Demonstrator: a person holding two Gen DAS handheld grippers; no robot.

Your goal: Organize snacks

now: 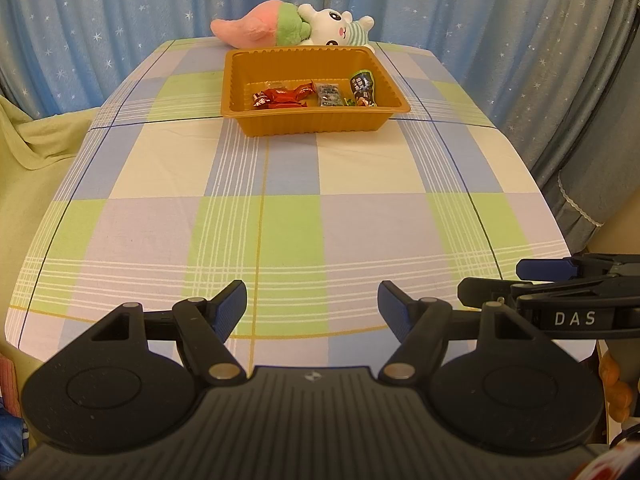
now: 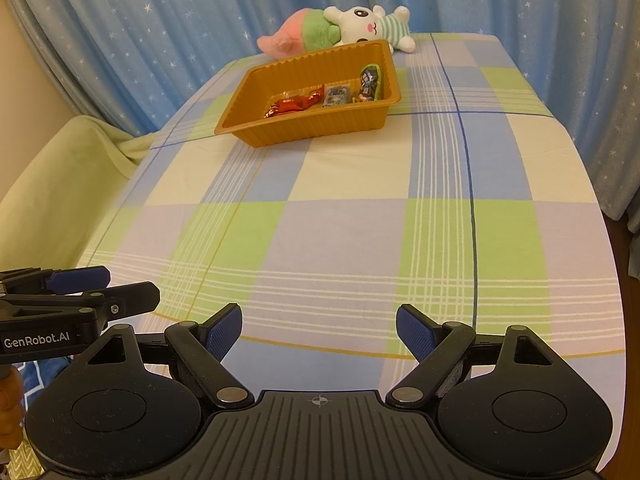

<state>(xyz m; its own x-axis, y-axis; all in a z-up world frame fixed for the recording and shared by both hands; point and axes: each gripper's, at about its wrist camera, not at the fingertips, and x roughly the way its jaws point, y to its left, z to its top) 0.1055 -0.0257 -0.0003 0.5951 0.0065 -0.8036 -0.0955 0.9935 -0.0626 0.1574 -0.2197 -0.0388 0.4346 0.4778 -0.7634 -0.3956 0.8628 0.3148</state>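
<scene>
Nearest each lens sit the tongs themselves: the left gripper [image 1: 312, 304], black with blue ribbed pads, stands with its jaws apart and nothing between them, and the right gripper [image 2: 319, 330] is spread a little wider, equally bare. Both hover over the near edge of the checked green, lilac and cream tablecloth [image 1: 288, 220], side by side, the right one's fingers showing at three o'clock in the left view.

Well ahead at twelve o'clock sits the ribbed orange plastic tray [image 1: 312, 124]. Inside it, along its near wall, lie the wrapped snacks: red foil sweets [image 1: 280, 96] at the left, a small grey-green packet [image 1: 329, 94] in the middle and a dark upright pouch with a green rim [image 1: 362, 86] leaning toward the right wall. Just behind the tray, touching or nearly touching its far rim, rest a pink and green plush [image 1: 260, 28] and a white plush rabbit in a striped shirt [image 1: 340, 24].

No snack is visible loose on the cloth, so the gathering looks finished, or else nothing has been taken out for sorting yet; which of these cannot be told. Any next move would call for a long reach forward to the tray and a descent past its rim.

Room is generous: the whole cloth between grippers and tray is bare. The table drops away at nine and three o'clock, with starred blue curtains [image 1: 480, 20] close behind.
</scene>
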